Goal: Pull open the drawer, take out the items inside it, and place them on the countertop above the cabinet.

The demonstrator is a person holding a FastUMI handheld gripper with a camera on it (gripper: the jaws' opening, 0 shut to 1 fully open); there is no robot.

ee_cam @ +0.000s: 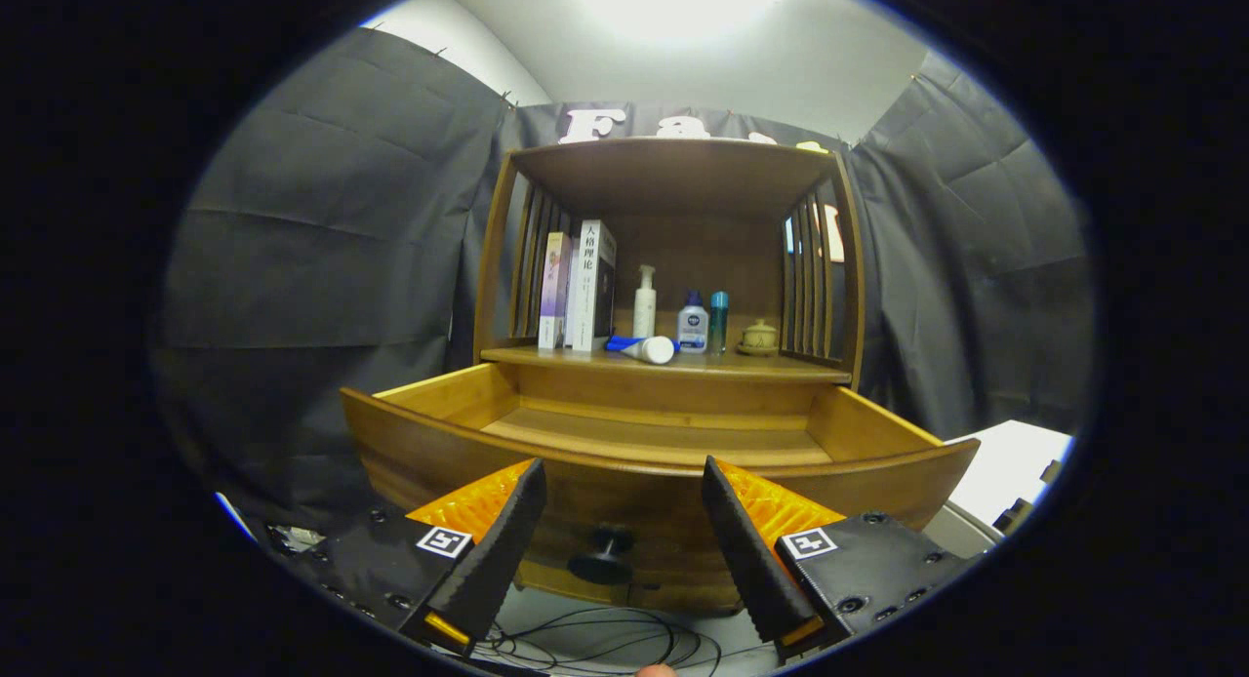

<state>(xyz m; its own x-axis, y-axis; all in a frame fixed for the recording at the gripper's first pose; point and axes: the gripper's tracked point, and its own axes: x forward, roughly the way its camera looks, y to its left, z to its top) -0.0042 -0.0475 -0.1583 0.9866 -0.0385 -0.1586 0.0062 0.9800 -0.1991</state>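
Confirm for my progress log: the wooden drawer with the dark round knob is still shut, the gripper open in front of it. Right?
Not quite. The gripper view shows the wooden drawer with the dark round knob pulled open. The gripper is open in front of it.

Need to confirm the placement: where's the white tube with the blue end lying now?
In the gripper view, the white tube lies on the countertop, between the books and bottles, beyond the open drawer and open tongs.

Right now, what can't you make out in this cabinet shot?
- Drawer floor nearest the tongs: hidden behind the drawer's front panel, gripper view.
- Labels on the bottles: too small.
- Small lidded jar: too small to identify.
- Cables under the knob: cut off below.
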